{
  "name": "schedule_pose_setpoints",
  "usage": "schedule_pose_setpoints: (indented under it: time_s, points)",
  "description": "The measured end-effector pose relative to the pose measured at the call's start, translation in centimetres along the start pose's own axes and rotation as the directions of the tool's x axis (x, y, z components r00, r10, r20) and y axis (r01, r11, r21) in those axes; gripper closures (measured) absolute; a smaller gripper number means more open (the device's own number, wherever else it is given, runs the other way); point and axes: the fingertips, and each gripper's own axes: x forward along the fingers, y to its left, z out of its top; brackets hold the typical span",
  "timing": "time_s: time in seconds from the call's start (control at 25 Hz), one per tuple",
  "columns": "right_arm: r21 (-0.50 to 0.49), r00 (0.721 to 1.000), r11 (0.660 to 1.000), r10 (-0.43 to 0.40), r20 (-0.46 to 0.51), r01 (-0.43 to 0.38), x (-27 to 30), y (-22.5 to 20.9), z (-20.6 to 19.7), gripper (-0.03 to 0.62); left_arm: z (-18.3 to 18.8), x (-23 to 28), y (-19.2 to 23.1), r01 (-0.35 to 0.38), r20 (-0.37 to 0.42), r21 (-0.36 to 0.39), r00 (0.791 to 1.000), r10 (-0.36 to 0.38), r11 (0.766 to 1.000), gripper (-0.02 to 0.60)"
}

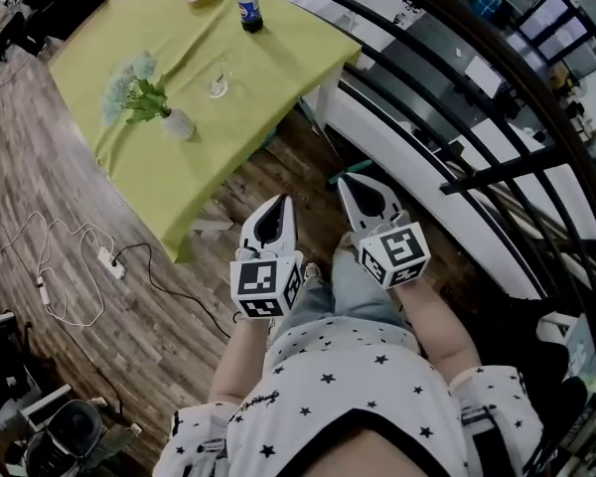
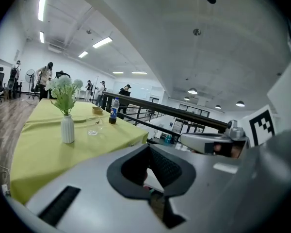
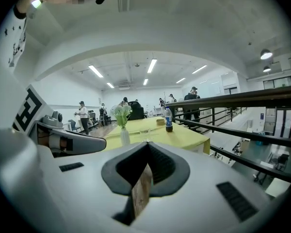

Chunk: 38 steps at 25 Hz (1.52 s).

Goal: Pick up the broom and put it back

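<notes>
**A:** In the head view, how were the tools held?

**B:** Side by side in front of the person, low over the wooden floor (image 1: 179, 306), between the table (image 1: 109, 48) and the railing (image 1: 507, 170). The left gripper (image 1: 281, 201) and the right gripper (image 1: 346, 181) both pointed ahead, jaws drawn together and carrying nothing. I judged they were closed simply because nothing had been reached yet.

**A:** And the broom?

**B:** I could not pick it out for sure. A small green thing (image 1: 336, 178) lay by the foot of the railing, just beyond the right gripper's tips. It might have been part of the broom, but too little showed to say.

**A:** What did the left gripper view give?

**B:** Its jaws met at the tips, and only a sliver of floor showed through the gap lower down. Nothing sat between them. On the table beyond stood a vase of flowers (image 2: 67, 128), a glass (image 2: 93, 126) and a bottle (image 2: 114, 110), all well apart from the gripper. The right gripper was alongside.

**A:** And the right gripper view?

**B:** Much the same. The jaws were closed tip to tip and empty, with floorboards glimpsed through the slit. The table was ahead and the railing ran along the right. No broom appeared there, so by my reading the pick-up had not begun. Keeping both tools together and nearly level looked like a carrying posture.
</notes>
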Motion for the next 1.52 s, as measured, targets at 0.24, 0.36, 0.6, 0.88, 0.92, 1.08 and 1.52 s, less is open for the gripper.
schedule_pose_setpoints:
  time_s: [0.24,0.36,0.6,0.88,0.92,1.08,1.52]
  points:
    - [0.004,1.000,1.000,0.006,-0.029,-0.006,4.6,-2.4,-2.0,0.602,-1.2,3.0,2.5,-0.030,-0.009,-0.034,1.000,0.030,0.999,0.575]
    - [0.018,0.999,1.000,0.014,-0.045,-0.013,6.7,-4.1,-3.1,0.602,-1.5,4.7,3.3,-0.048,-0.011,-0.036,0.999,0.047,0.998,0.575]
    - [0.009,0.996,0.999,0.049,-0.071,-0.049,10.9,-7.0,-5.1,0.602,-2.7,8.0,4.9,-0.088,-0.038,-0.059,0.996,0.085,0.994,0.575]
    - [0.005,0.991,0.998,0.063,-0.114,-0.063,15.9,-10.9,-8.5,0.602,-4.1,11.9,6.2,-0.107,-0.062,-0.069,0.993,0.103,0.992,0.575]
    - [0.004,0.990,0.998,0.063,-0.122,-0.063,16.5,-11.4,-9.1,0.602,-4.3,12.4,6.4,-0.113,-0.066,-0.073,0.992,0.108,0.991,0.575]
    - [-0.003,0.985,0.997,0.078,-0.157,-0.080,19.0,-12.8,-11.1,0.574,-5.1,14.1,7.0,-0.131,-0.080,-0.094,0.989,0.123,0.987,0.575]
    - [-0.071,0.947,0.981,0.153,-0.284,-0.180,25.0,-14.2,-17.4,0.457,-6.8,17.5,8.9,-0.177,-0.115,-0.121,0.980,0.164,0.977,0.575]
